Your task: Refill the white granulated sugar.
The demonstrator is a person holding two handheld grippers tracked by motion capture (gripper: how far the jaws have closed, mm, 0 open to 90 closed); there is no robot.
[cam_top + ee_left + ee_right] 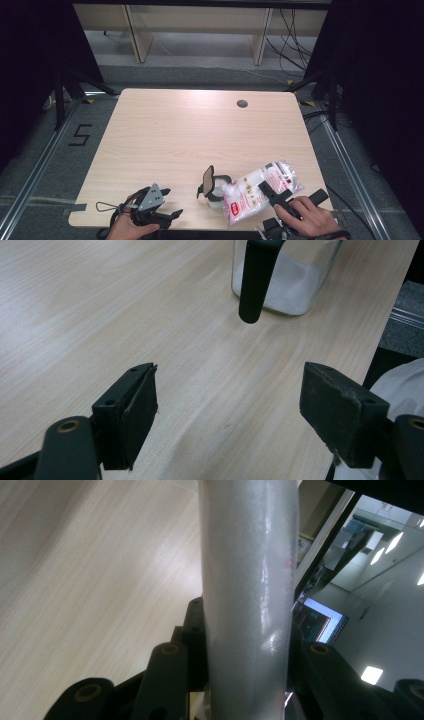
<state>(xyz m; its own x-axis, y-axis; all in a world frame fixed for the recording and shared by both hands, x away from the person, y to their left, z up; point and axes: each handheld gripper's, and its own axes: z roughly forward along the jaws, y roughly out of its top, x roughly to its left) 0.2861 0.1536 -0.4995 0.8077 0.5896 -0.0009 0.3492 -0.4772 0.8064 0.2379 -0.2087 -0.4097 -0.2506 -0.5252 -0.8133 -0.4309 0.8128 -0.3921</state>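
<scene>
— Condition of the work surface?
— One table [165,135] in pale wood grain, rounded corners, a round cable port [242,103] near its far right edge. It is evenly lit from above.
— Floor?
— Grey carpet [45,190]. A black figure "5" [80,134] is taped on it left of the table. Metal rails [35,172] run along both sides, and yellow-black tape marks [89,101] sit near the far corners.
— Beyond the table?
— Light wooden furniture [200,22] on panel legs, with loose black cables [292,42] hanging and trailing on the floor at the right. Black curtains [380,75] close off both sides.
— Anything else?
— The right gripper view shows a lit screen [320,619] and bright ceiling lights [395,542].
</scene>
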